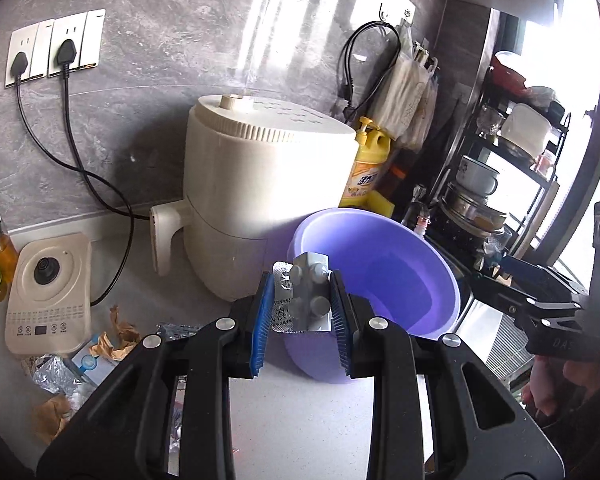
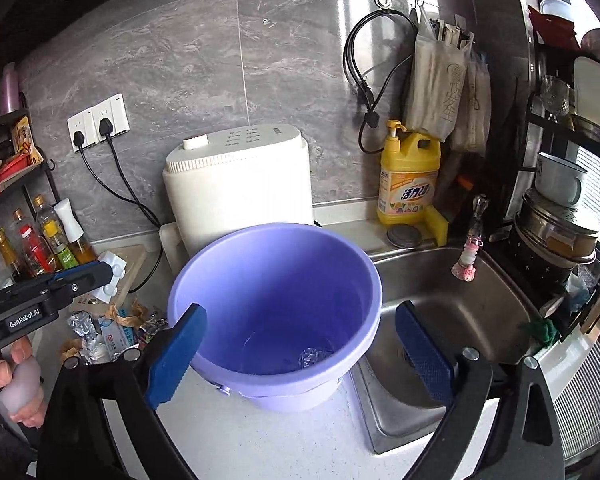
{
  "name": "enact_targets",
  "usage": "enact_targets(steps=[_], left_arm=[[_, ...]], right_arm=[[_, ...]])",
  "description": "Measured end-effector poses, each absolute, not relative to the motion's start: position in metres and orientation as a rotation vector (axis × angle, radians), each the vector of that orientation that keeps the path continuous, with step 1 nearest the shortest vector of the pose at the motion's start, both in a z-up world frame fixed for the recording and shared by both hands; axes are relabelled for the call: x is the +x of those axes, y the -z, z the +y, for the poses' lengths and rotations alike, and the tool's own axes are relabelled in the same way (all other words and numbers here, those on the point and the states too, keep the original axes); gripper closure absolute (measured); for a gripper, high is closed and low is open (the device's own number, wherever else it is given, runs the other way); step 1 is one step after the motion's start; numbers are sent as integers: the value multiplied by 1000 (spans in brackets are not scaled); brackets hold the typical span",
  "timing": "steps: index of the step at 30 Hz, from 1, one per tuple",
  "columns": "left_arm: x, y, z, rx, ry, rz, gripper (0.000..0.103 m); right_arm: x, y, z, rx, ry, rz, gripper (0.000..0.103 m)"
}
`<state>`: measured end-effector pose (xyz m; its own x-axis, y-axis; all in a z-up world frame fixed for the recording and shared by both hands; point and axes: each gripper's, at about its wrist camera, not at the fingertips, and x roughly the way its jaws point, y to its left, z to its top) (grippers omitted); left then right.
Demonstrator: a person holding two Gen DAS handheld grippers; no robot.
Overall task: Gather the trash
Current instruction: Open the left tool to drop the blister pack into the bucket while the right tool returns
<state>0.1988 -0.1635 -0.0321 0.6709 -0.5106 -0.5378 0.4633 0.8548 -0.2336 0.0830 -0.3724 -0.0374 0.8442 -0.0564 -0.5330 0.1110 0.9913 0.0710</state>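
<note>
I take the one purple bucket [image 2: 276, 312] as my landmark; it stands on the white countertop [image 2: 284, 440], with a single clear crumpled bit of trash [image 2: 314, 356] lying on its bottom. Right of it is one steel sink [image 2: 452, 320]. Behind it stands one cream air fryer [image 2: 240, 184], and behind and to the right one yellow pump bottle of dish soap [image 2: 408, 180]. On the wall above and left of the bucket I count two black plugs [image 2: 92, 132] in the sockets. Far left of the bucket I see one beige countertop appliance with a black knob [image 1: 48, 292].

My right gripper [image 2: 300, 360] hovers over the bucket's near rim, jaws spread wide, nothing between the two blue pads. My left gripper [image 1: 300, 304] sits left of the bucket, clamped on one silver blister pack [image 1: 304, 296]; I count four pill bubbles on the showing face. Left of the bucket, on the counter, more trash [image 2: 112, 332] waits: crumpled foil, brown paper scraps and one small blue-and-white box, too jumbled for me to count.
</note>
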Motion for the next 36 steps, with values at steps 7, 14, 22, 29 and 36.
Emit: enact_targets(steps=[7, 14, 22, 29, 36], left_arm=[[210, 23, -209, -29, 660, 616, 75], [212, 17, -239, 6, 680, 584, 23], [200, 18, -223, -6, 618, 562, 6], [188, 26, -175, -40, 459, 578, 6], [165, 32, -121, -69, 304, 593, 6]], right_arm=[[59, 44, -386, 145, 142, 572, 8], [37, 44, -400, 166, 190, 571, 8], [32, 51, -405, 177, 178, 595, 8], [49, 60, -378, 153, 63, 615, 8], [62, 59, -342, 124, -56, 593, 8]])
